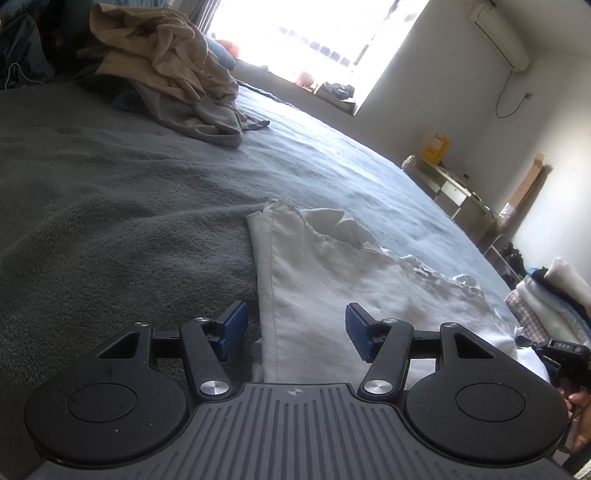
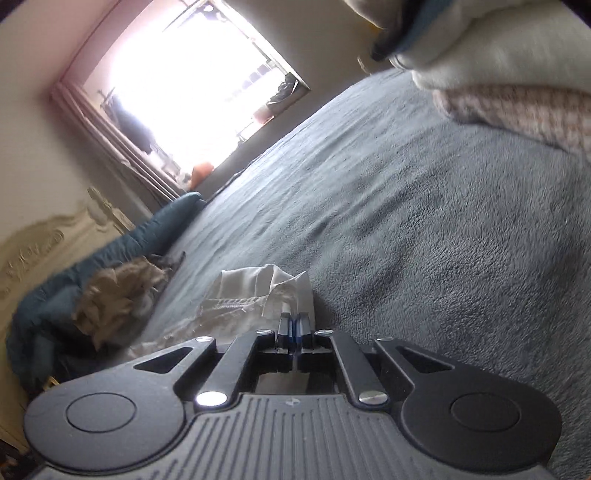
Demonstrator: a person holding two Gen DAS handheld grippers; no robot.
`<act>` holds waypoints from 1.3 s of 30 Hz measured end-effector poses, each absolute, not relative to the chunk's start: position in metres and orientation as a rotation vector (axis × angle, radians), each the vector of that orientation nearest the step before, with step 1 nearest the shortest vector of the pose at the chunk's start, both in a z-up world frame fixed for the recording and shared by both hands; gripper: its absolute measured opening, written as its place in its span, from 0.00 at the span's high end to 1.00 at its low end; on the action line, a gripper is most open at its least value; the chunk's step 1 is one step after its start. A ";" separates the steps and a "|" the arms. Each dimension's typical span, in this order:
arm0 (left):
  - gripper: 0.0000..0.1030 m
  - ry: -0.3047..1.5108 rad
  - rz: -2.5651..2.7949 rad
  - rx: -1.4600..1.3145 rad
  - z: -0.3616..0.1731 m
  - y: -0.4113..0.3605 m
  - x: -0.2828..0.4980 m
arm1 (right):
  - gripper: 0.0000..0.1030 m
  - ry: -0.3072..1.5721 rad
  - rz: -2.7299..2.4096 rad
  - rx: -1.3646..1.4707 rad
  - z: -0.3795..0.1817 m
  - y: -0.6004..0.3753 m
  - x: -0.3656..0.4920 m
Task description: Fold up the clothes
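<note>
Right gripper [image 2: 294,326] pinches the white garment [image 1: 332,280]; left gripper [image 1: 293,325], jaws apart, probably must clamp the near edge.

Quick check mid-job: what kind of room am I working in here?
Most likely a bedroom. The work surface is a bed with a grey blanket, an ornate headboard stands at one end, and unfolded clothes lie piled near the bright window.

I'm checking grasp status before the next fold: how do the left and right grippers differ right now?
The left gripper is open, its fingers apart over the white garment; the right gripper is shut on that garment's edge. The left hovers empty; the right holds cloth. Both sit low over the grey blanket.
</note>
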State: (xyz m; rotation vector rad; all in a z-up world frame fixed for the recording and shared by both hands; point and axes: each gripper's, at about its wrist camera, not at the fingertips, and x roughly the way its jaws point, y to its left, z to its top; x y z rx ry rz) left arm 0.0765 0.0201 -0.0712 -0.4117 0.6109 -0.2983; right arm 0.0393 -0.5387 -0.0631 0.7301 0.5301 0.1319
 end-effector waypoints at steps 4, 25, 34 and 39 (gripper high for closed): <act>0.42 0.606 -0.305 -0.390 -0.066 0.021 0.082 | 0.63 0.546 0.158 0.763 -0.061 -0.543 0.045; 0.41 0.608 -0.597 0.037 -0.039 -0.037 0.168 | 0.60 0.573 0.427 -0.078 0.015 -0.418 0.086; 0.42 0.617 -0.777 0.306 -0.053 -0.080 0.206 | 0.60 0.729 0.639 -0.487 -0.014 -0.320 0.151; 0.46 0.629 -0.826 0.373 -0.053 -0.082 0.210 | 0.61 0.798 0.680 -0.542 -0.028 -0.313 0.167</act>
